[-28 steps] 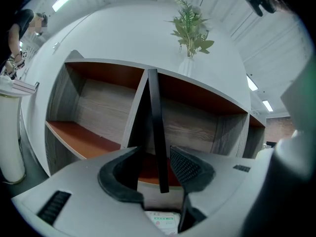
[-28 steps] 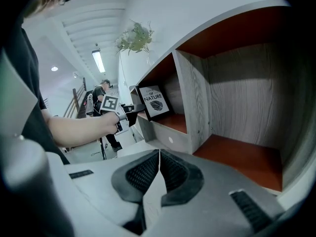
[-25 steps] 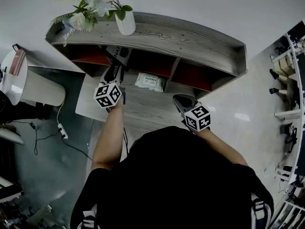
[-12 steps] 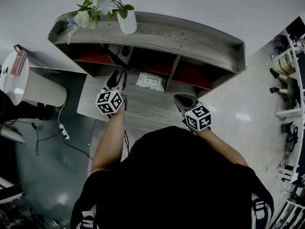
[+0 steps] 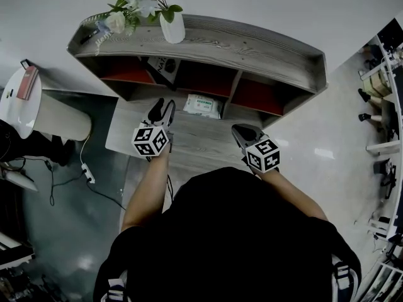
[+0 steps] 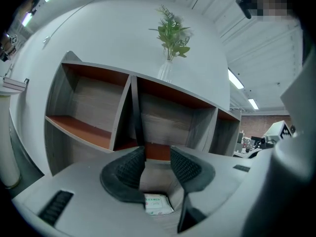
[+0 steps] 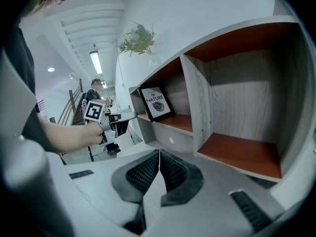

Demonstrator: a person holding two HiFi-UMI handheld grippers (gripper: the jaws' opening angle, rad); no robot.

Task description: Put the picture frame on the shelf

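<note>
The black leaf-print picture frame stood toward the grey wooden shelf's left end, straight ahead of the spread, empty left gripper; the right gripper was pressed together.

You wear a black short-sleeved top with white markings at both sleeves (your arms are bare below them). Your left gripper and right gripper each carry a white cube printed with black square markers. Their grey shells end in dark fingers with ribbed pads.
</note>
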